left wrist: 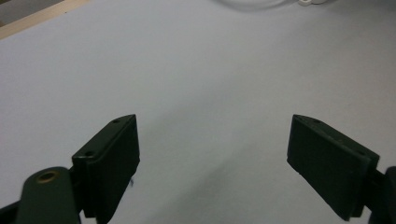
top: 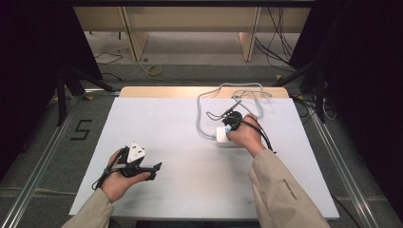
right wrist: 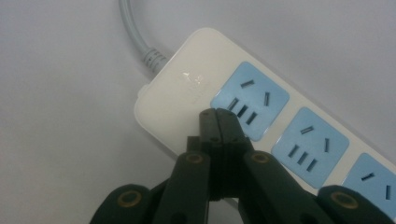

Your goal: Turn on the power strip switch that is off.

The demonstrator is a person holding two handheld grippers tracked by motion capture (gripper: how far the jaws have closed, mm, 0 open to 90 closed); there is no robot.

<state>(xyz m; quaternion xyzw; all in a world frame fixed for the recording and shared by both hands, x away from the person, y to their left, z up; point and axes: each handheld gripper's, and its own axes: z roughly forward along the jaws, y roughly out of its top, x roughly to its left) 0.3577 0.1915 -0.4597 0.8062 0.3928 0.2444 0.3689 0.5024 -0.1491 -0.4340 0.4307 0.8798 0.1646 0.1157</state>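
Left gripper point(top: 154, 170) sits near the front-left of the table point(top: 161, 123), held low in the person's left hand point(top: 116, 183). Jaws spread wide in the left gripper view point(left wrist: 212, 163), nothing between them, just bare white tabletop point(left wrist: 187, 70) under and ahead.

Farther in, right of centre: right gripper point(top: 229, 127) in the right hand point(top: 247, 135), over the white power strip point(top: 223, 137). In the right gripper view its jaws are pressed flat together point(right wrist: 217, 122), nothing clamped. Tips lie over the strip's point(right wrist: 182, 93) plain white end section, just beside the first blue socket point(right wrist: 250, 100); can't tell if they actually touch the casing. Two more blue sockets run off to the right of it.

Strip lies flat on the table. Its grey cord point(right wrist: 135, 32) exits the end near the tips and, in the high view, loops point(top: 228, 90) toward the far edge of the table. A thin black cable point(top: 216, 115) lies beside it.
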